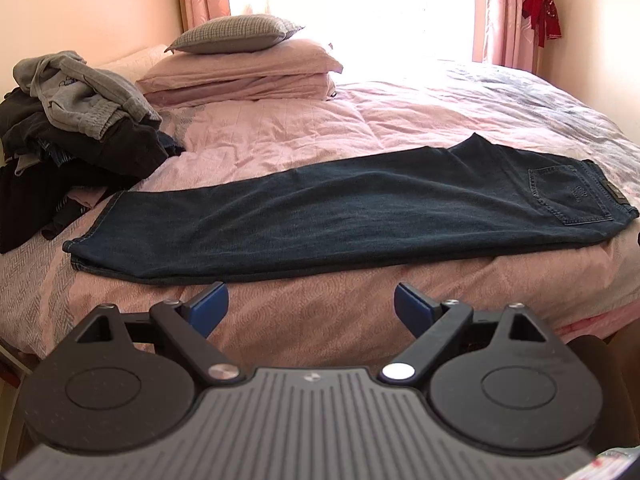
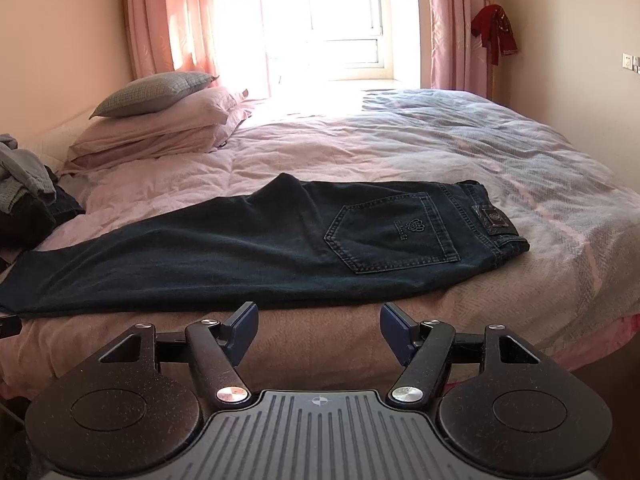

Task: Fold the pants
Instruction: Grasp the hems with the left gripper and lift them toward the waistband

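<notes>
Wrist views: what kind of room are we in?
A bedroom, almost certainly: a made bed with stacked pillows, a curtained window behind it, and dark jeans laid flat on the cover beside a pile of clothes.

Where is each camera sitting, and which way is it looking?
Left wrist view: sits on the left gripper, near the bed's edge, facing the leg end of the jeans and a clothes pile; only its open fingers show.
Right wrist view: sits on the right gripper, facing the jeans' waist and back pocket; only its open fingers show.
Both see the jeans, the stacked pillows, the window and a red cloth on the wall.
</notes>
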